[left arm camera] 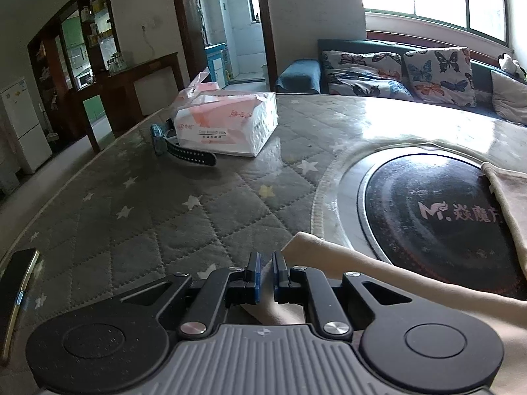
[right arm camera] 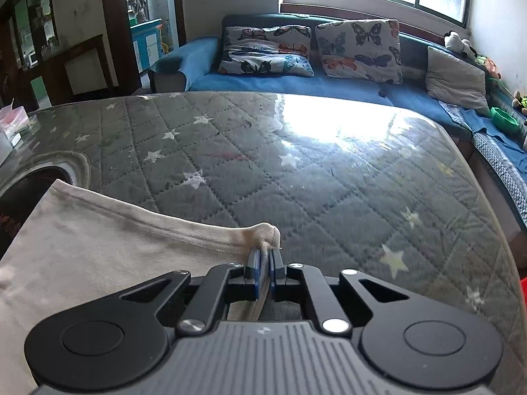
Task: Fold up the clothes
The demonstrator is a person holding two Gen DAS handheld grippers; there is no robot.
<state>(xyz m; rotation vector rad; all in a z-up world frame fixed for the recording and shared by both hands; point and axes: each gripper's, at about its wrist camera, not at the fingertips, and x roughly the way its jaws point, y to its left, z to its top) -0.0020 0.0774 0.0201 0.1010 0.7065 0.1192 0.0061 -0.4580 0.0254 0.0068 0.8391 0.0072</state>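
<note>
Both grippers pinch the beige shirt — left gripper at its 9 o'clock corner, right gripper at its 3 o'clock corner.

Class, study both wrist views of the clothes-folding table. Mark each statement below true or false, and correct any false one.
1. The right claw is shut on the beige garment. True.
2. The tissue pack sits on the sofa. False: it sits on the quilted table cover.
3. A phone lies at the table's edge. True.
4. The sofa pillows show flowers. False: butterflies.
</note>
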